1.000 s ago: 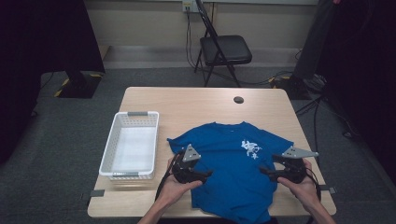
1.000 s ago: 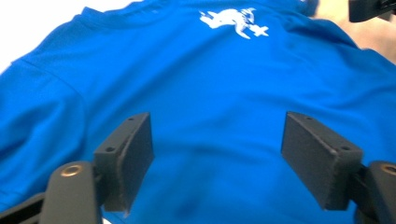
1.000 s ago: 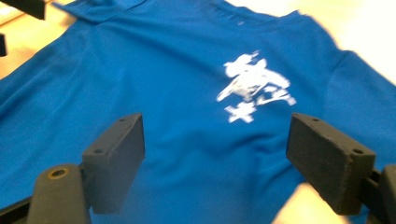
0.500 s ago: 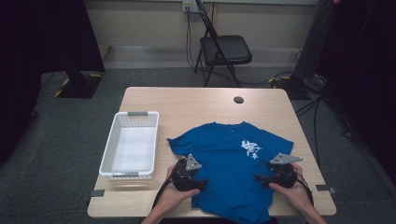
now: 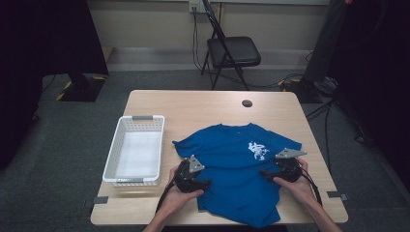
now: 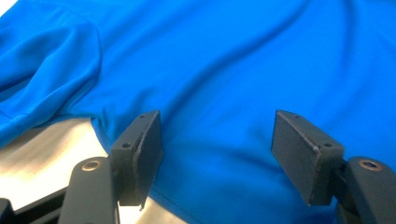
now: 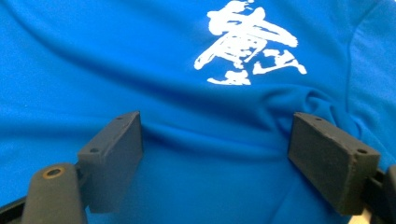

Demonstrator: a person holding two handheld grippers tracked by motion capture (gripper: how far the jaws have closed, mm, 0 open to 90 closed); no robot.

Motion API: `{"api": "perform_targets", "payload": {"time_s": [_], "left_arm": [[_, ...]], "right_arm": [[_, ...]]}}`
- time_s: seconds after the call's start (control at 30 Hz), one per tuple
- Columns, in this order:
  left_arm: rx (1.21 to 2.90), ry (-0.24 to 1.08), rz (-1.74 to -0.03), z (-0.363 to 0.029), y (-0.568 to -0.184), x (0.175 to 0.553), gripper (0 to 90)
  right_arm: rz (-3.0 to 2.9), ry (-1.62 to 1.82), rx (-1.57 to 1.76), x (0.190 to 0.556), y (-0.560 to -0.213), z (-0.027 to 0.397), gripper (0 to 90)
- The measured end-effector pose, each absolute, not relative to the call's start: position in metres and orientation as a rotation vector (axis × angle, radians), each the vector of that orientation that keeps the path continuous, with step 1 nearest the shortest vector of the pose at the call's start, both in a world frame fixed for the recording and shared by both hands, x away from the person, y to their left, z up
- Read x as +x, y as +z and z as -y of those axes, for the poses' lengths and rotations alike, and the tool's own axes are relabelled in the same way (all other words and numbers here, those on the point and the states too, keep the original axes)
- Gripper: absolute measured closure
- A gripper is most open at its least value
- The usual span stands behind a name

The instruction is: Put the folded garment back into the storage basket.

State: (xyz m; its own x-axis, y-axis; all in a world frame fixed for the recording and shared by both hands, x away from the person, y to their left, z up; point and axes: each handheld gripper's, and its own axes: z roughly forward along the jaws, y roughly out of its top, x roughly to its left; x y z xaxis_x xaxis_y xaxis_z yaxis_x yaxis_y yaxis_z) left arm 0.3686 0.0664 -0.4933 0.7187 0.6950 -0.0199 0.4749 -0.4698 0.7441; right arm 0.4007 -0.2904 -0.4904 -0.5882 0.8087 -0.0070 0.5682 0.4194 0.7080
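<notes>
A blue T-shirt [image 5: 237, 169] lies spread flat on the table [image 5: 203, 104], collar away from the person and hem toward them, which leaves both side edges easy to reach. The left gripper [image 5: 203, 183] sits low at the shirt's left side edge. In the left gripper view its jaws stand apart with loose cloth lying between the fingers [image 6: 140, 149] and the shirt's edge just below one of them, bare table beyond it. Its jaws have just closed a little, but the pads are not pinching the fabric, so nothing is held. The right gripper [image 5: 267, 173] sits at the opposite side, just below the white print [image 7: 250, 44]. Its jaws have just opened further, and a small ridge of cloth bunches between the fingers [image 7: 334, 158] without being clamped. Placed level with each other on either side, the two look set to take matching grips, probably for a fold. A white basket [image 5: 138, 150] waits well left of the left fingers.
</notes>
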Motion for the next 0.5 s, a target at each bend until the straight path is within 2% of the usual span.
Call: {"api": "perform_targets", "payload": {"time_s": [0.3,0.5], "left_arm": [[2.156,0.376,-0.915,-0.062,-0.493,0.378,30.4],[2.126,0.276,-0.886,-0.066,-0.482,0.368,31.4]], "right_arm": [[-2.299,0.965,1.211,0.418,-0.492,0.291,17.2],[-2.314,0.984,1.203,0.404,-0.482,0.293,19.2]]}}
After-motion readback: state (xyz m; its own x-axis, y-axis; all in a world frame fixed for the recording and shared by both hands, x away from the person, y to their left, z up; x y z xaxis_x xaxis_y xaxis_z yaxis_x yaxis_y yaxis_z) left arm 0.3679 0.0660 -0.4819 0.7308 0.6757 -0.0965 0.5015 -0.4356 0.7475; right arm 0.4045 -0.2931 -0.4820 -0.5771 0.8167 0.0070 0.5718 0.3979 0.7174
